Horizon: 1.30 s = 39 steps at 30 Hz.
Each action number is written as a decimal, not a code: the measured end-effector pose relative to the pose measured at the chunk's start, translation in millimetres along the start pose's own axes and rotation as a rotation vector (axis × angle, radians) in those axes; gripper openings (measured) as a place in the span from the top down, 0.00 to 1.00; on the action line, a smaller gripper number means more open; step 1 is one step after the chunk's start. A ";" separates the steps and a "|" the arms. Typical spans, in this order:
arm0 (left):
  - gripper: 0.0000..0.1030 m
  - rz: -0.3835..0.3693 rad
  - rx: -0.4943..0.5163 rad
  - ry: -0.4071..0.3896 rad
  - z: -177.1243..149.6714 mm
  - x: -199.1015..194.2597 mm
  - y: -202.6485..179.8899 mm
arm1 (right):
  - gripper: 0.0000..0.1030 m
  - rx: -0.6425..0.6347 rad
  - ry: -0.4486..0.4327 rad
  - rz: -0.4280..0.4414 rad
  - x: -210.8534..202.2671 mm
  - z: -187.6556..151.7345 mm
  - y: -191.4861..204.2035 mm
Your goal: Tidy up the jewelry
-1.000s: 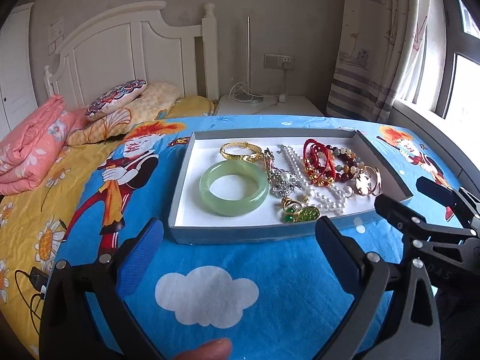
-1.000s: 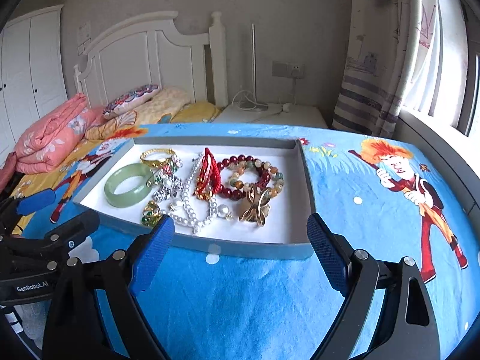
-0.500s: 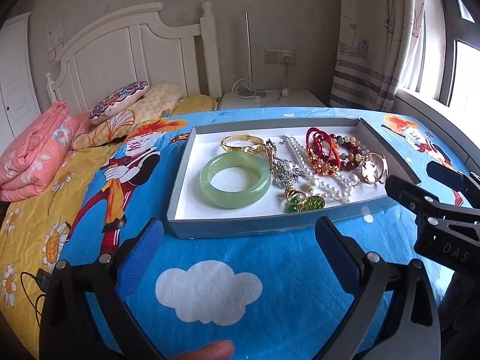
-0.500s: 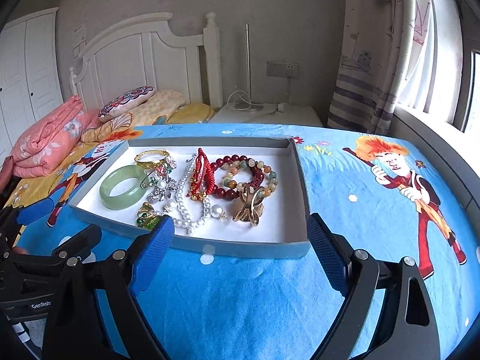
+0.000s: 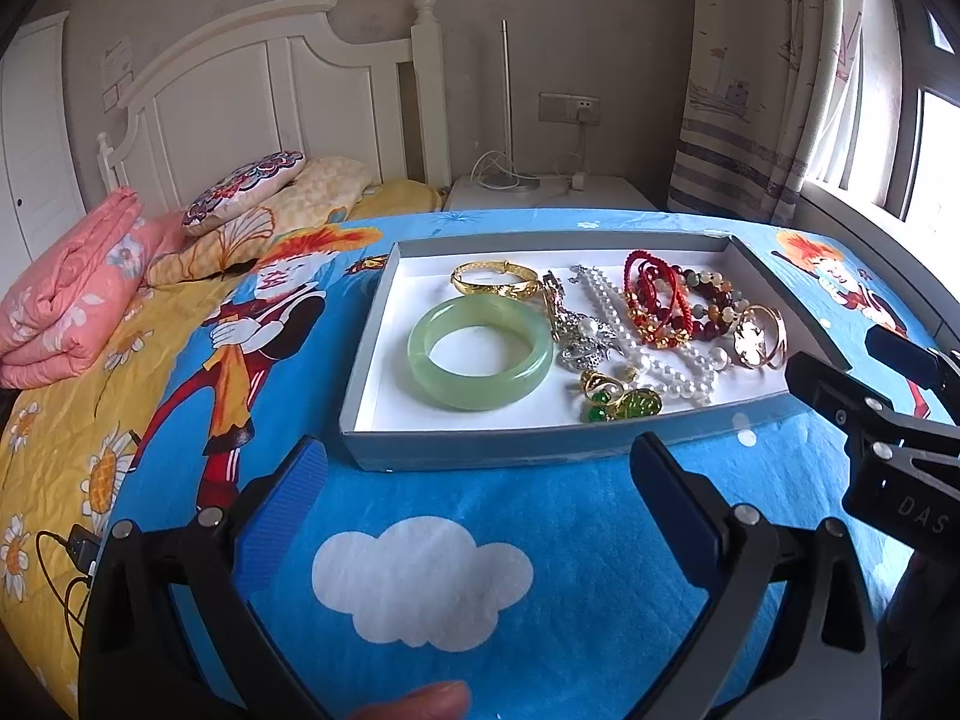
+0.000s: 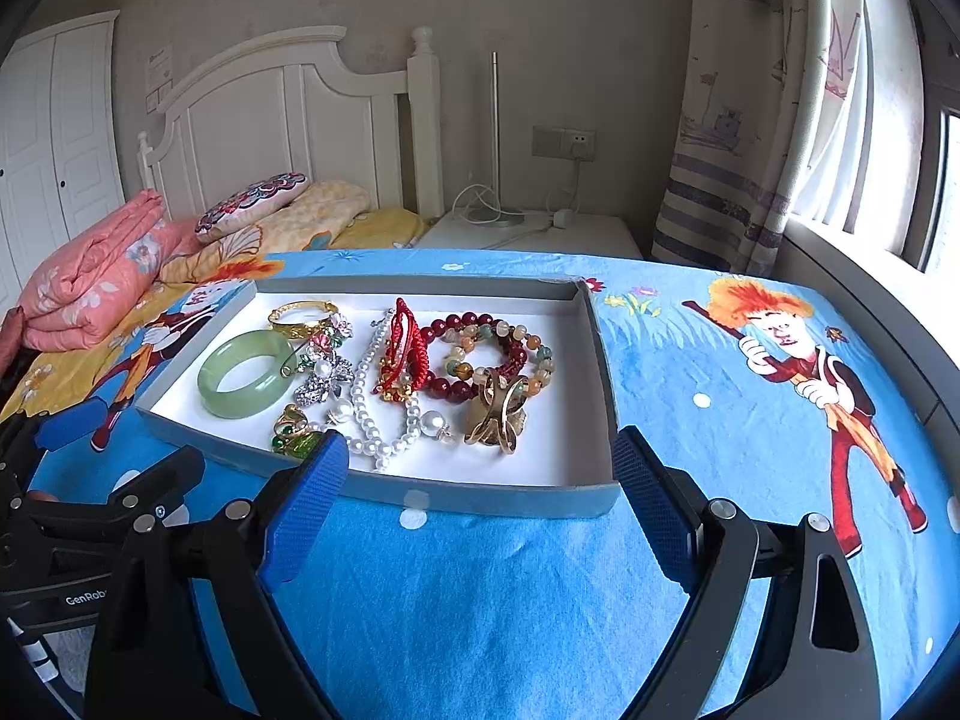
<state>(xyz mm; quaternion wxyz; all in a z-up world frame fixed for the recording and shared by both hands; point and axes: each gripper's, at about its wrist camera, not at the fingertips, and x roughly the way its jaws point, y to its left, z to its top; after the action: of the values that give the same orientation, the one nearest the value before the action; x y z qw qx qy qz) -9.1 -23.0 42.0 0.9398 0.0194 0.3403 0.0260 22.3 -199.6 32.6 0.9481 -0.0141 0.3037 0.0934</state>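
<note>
A shallow grey tray (image 5: 474, 457) with a white floor lies on the blue cartoon bedspread. In it are a green jade bangle (image 5: 480, 360), a gold bangle (image 5: 495, 279), a silver brooch (image 5: 585, 343), a pearl necklace (image 5: 666, 363), red bead bracelets (image 5: 657, 306), a rose-gold piece (image 5: 759, 337) and a green-stoned ring (image 5: 621, 403). My left gripper (image 5: 480, 468) hovers open just short of the tray's near wall, holding nothing. My right gripper (image 6: 480, 456) is open and empty at the tray's (image 6: 480, 495) near right corner, with the jade bangle (image 6: 246, 372) to its far left.
Pillows (image 5: 252, 189) and a folded pink quilt (image 5: 66, 288) lie by the white headboard at the left. A nightstand (image 6: 534, 231) with cables stands behind the bed, and a curtain and window at the right. A fingertip (image 5: 420, 699) shows at the bottom edge.
The left wrist view has shifted only slightly. Both grippers stay open and the jewelry lies as before.
</note>
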 end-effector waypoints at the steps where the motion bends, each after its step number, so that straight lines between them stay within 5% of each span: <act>1: 0.03 -0.001 -0.002 0.001 0.1 0.3 0.4 | 0.16 -0.001 0.000 0.000 -0.2 0.0 -0.2; 39: 0.03 -0.007 -0.010 0.008 -1.3 0.1 1.9 | 0.16 -0.004 0.008 -0.006 1.4 -0.3 -0.5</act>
<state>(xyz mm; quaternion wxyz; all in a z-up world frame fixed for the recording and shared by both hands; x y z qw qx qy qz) -9.9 -21.1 41.1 0.9386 0.0132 0.3438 0.0247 23.4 -199.9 31.5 0.9471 -0.0174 0.3071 0.0912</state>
